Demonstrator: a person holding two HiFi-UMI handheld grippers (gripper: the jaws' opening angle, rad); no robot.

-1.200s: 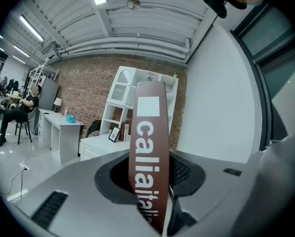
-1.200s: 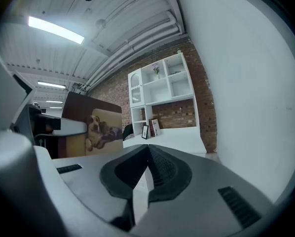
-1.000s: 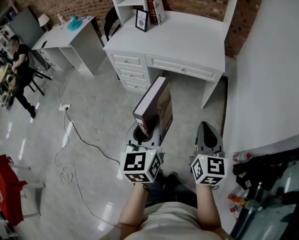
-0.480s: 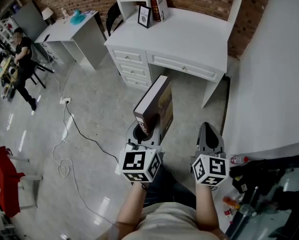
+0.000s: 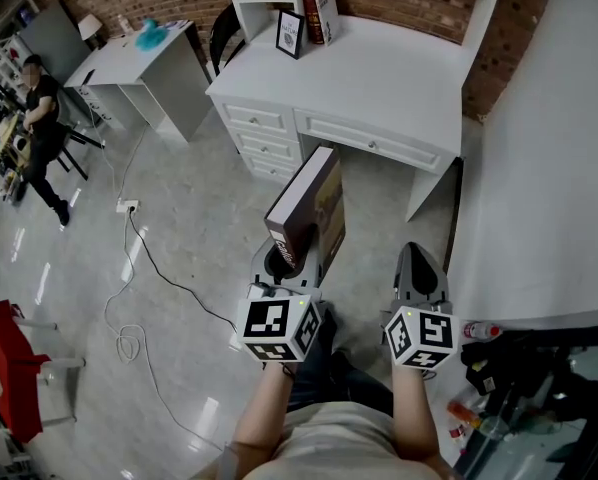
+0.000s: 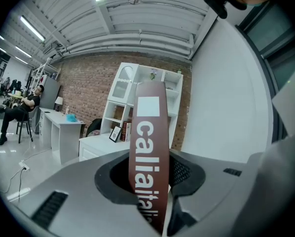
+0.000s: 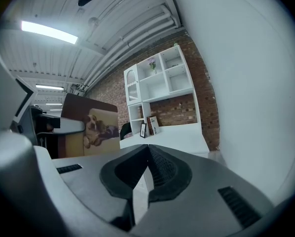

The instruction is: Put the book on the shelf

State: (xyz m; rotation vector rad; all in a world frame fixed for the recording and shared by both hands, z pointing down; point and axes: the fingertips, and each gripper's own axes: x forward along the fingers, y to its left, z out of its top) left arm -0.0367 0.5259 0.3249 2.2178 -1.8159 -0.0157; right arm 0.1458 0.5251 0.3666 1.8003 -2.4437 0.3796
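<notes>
While left claw (image 5: 293, 256) clamps one book (image 5: 314, 196) upright, right claw (image 5: 417, 260) pressed together, empty

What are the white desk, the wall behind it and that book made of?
Desk: likely painted wood, matte white, with panelled drawer fronts. Wall: bare red brick; mortar lines show. Book: paper pages under a printed brown cover, possibly hardback.
</notes>
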